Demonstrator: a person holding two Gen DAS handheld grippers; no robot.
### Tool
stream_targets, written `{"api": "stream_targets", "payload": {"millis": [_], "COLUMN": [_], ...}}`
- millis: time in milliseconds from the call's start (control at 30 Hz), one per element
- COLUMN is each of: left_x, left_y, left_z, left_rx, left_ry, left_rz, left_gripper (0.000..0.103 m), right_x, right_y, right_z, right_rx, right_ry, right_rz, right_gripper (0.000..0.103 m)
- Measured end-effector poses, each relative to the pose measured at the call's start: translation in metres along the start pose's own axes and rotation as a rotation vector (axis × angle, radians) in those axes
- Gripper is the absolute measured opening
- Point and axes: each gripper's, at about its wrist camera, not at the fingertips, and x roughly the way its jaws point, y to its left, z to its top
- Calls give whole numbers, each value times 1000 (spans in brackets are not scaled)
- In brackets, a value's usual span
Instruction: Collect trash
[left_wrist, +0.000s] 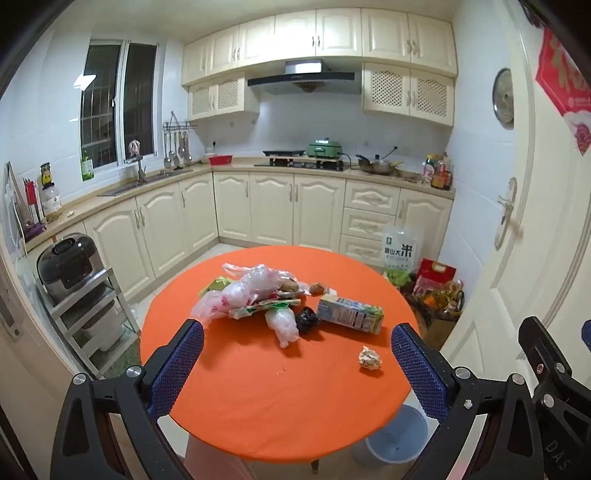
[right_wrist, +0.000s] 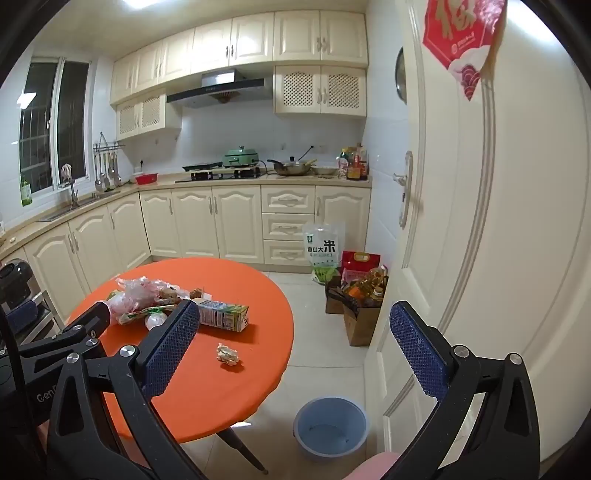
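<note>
A round orange table (left_wrist: 258, 406) (right_wrist: 207, 398) carries a heap of trash: crumpled plastic bags (left_wrist: 255, 288) (right_wrist: 136, 291), a lying drink carton (left_wrist: 351, 314) (right_wrist: 221, 314), a small black bag (left_wrist: 308, 319) and a crumpled paper ball (left_wrist: 369, 359) (right_wrist: 228, 354). A blue bin (right_wrist: 330, 424) (left_wrist: 395, 435) stands on the floor right of the table. My left gripper (left_wrist: 295, 363) hovers open above the table's near side, nothing between its fingers. My right gripper (right_wrist: 291, 349) is open over the table's right edge and the floor, and holds nothing.
Cream kitchen cabinets and a counter with a stove (left_wrist: 303, 164) run along the far walls. A rice sack (right_wrist: 323, 251) and grocery bags (right_wrist: 362, 295) sit on the floor by a white door (right_wrist: 498, 221). A rice cooker on a metal rack (left_wrist: 70, 269) stands left of the table.
</note>
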Motion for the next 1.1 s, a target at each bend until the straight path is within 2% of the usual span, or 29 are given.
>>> {"api": "stream_targets", "payload": {"millis": [67, 167, 300, 567, 867, 1100], "left_x": [-2, -4, -5, -8, -14, -19], "left_y": [-6, -9, -1, 2, 5, 5], "left_z": [0, -3, -2, 4, -1, -5], "left_rx": [18, 6, -18, 0, -20, -27], "left_ry": [-22, -32, -14, -10, -46, -68], "left_rz": [17, -7, -46, -56, -80, -69], "left_gripper": [99, 98, 90, 78, 76, 77], "right_x": [1, -3, -4, -8, -10, -9], "right_y": [3, 1, 1, 5, 5, 3], "right_z": [-1, 2, -2, -1, 2, 3], "right_rx": [-8, 4, 7, -10, -11, -9], "right_ry": [3, -16, -18, -25, -27, -22], "right_rz": [-3, -1, 7, 9, 13, 14], "right_gripper": [103, 103, 103, 103, 103, 103]}}
